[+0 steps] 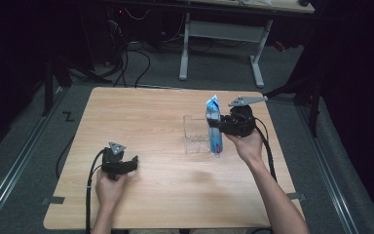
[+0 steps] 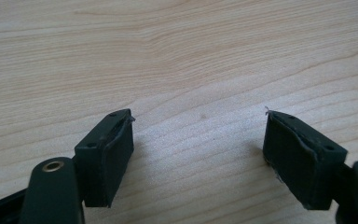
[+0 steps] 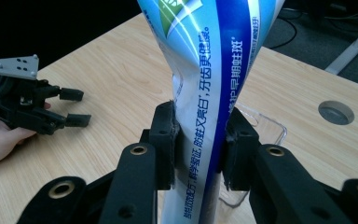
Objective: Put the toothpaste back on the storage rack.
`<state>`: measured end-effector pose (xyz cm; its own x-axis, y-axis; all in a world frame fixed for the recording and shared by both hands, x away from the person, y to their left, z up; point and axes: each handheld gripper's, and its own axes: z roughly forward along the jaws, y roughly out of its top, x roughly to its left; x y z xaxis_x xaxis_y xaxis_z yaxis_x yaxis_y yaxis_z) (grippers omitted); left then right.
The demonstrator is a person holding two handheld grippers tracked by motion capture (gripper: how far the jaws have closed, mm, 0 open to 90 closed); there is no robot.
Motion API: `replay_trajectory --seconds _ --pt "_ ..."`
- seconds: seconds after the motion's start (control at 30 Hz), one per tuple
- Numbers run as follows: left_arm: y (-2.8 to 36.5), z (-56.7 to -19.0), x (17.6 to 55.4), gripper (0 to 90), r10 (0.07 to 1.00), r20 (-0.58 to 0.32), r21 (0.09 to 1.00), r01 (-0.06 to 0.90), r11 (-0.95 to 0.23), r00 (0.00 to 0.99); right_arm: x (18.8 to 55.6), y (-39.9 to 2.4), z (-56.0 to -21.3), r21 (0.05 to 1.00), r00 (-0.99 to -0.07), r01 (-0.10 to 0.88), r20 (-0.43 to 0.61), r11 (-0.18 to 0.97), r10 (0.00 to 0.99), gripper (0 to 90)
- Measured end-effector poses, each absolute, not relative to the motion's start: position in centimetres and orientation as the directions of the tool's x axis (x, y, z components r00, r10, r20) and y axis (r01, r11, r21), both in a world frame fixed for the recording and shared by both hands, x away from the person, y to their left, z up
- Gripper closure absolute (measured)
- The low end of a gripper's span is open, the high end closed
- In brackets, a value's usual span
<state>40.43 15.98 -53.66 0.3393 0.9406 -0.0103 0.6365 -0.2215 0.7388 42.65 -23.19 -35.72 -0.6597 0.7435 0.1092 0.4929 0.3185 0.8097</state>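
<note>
Right gripper [image 1: 221,127] clamped on a toothpaste tube [image 1: 214,127]; left gripper [image 1: 135,163] open and idle on the table [image 1: 141,112].

In the right gripper view, the two black jaws press on the blue-and-white toothpaste tube [image 3: 214,93] from both sides, and the tube is pinched narrow between the pads. The high view shows the tube held roughly upright, crimped end up, with its lower end at the right edge of a clear plastic box [image 1: 196,134] standing on the right half of the table. Whether the tube touches the box cannot be told. The left gripper [image 2: 198,154] rests at the near left of the table, well apart from the box. Its jaws stand wide apart over bare wood with nothing between them. In the right gripper view the left gripper [image 3: 77,108] appears at the left, held in a hand [image 3: 0,135].
</note>
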Motion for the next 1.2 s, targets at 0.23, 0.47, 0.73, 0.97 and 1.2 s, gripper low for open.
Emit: replay_trajectory --seconds 0.23,0.47,0.73,0.97,1.2 --pt "16.0 -53.7 40.4 24.7 0.941 -0.01 0.739 0.636 -0.222 0.339 43.1 -22.6 -35.2 0.815 -0.659 0.485 0.103 0.317 0.745 70.0" --pt "16.0 -53.7 40.4 24.6 0.94 -0.01 0.739 0.636 -0.222 0.34 43.6 -22.3 -34.9 0.821 -0.654 0.48 0.1 0.308 0.75 70.3" --pt "16.0 -53.7 40.4 24.6 0.94 -0.01 0.739 0.636 -0.223 0.341 43.6 -21.6 -34.2 0.844 -0.661 0.442 0.077 0.304 0.746 70.7" --pt "16.0 -53.7 40.4 24.5 0.94 -0.01 0.739 0.636 -0.223 0.341 43.9 -21.1 -34.0 0.847 -0.657 0.434 0.067 0.305 0.751 71.0" --pt "16.0 -53.7 40.4 24.5 0.94 -0.009 0.738 0.636 -0.224 0.342 44.2 -20.9 -33.8 0.855 -0.656 0.424 0.063 0.299 0.752 70.9"
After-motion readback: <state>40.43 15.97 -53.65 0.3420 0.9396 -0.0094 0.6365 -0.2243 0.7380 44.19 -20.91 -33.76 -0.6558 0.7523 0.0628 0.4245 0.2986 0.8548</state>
